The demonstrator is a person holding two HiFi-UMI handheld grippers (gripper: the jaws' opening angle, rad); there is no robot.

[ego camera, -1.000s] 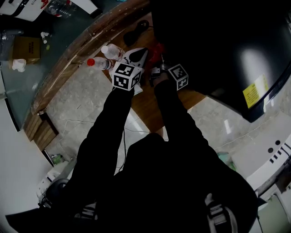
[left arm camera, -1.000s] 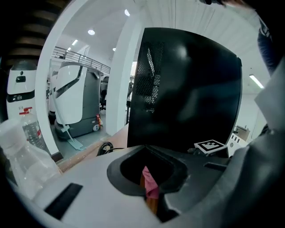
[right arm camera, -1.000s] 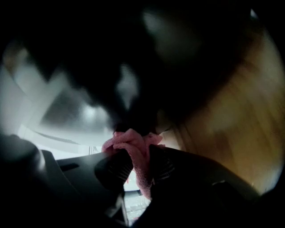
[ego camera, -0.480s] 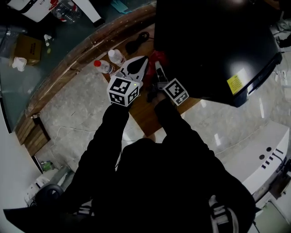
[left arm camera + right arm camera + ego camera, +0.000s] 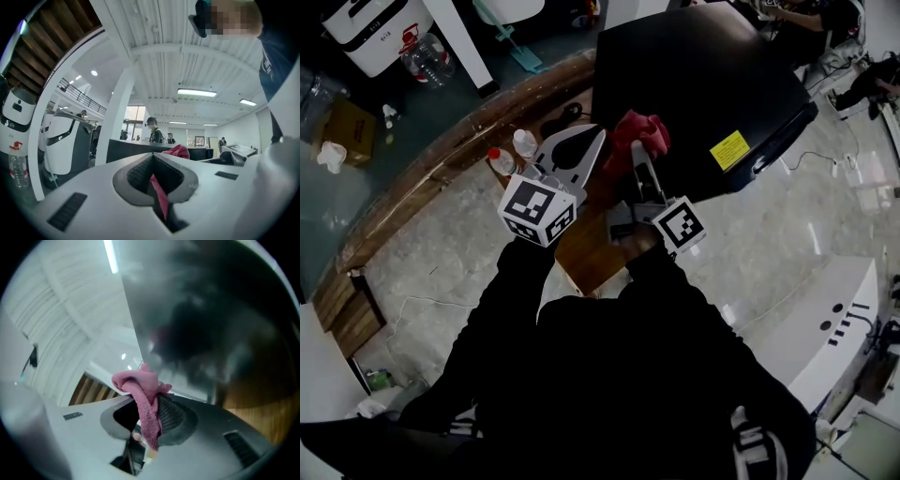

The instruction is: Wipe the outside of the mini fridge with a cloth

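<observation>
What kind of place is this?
Probably a large open office or showroom hall: a high white ceiling with strip lights, people standing behind a long dark counter, and a polished pale stone-look floor.

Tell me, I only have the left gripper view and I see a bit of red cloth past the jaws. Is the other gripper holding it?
Observer: Yes. The right gripper is shut on the red cloth, which bunches above its jaws.
Operator: Is it at the fridge?
Observer: In the head view the cloth sits at the near edge of the black mini fridge; I can't confirm contact.
Operator: Anything close to my left gripper?
Observer: Two bottles, one red-capped, just to the left of the left gripper.
</observation>
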